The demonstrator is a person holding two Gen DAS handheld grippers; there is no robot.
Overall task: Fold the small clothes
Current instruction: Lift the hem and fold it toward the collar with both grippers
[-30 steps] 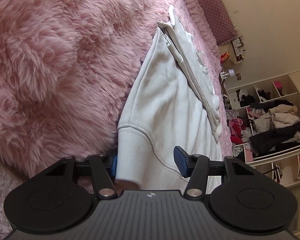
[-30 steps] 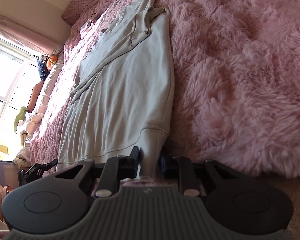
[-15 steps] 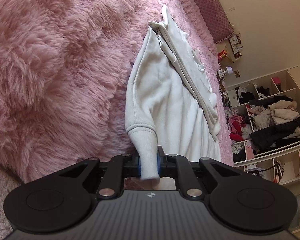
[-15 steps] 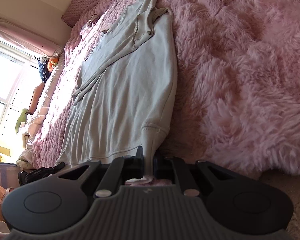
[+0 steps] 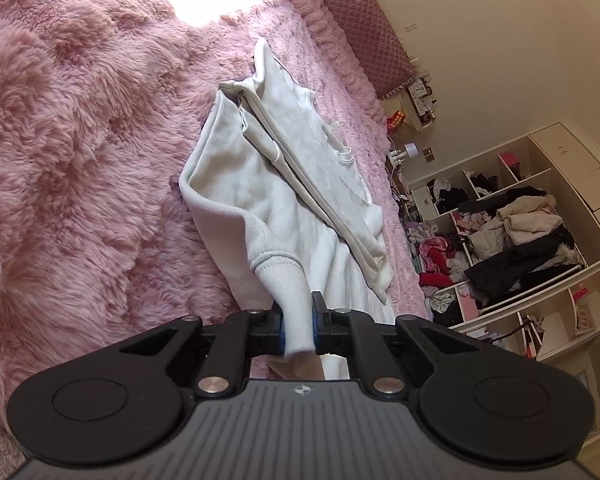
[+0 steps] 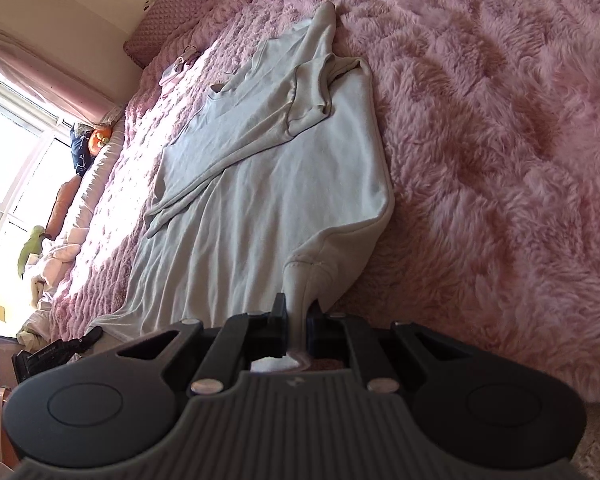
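Observation:
A white sweatshirt (image 5: 284,200) lies spread on a fluffy pink bed cover (image 5: 80,140), its sleeves folded across the body. My left gripper (image 5: 298,328) is shut on the ribbed hem corner (image 5: 288,284) at the near edge and lifts it off the cover. In the right wrist view the same sweatshirt (image 6: 268,184) lies flat. My right gripper (image 6: 296,320) is shut on the other hem corner (image 6: 300,280), also raised a little. The left gripper (image 6: 60,348) shows at the lower left there.
Open white shelves (image 5: 520,232) stuffed with clothes stand beyond the bed in the left wrist view. A pink quilted headboard (image 5: 364,20) is at the far end. In the right wrist view a bright window (image 6: 8,148) and soft toys (image 6: 96,140) are at left.
The left gripper closed on the hem corner and lifted it, bunching the near edge. The right gripper closed tight on its corner and pulled it up and back.

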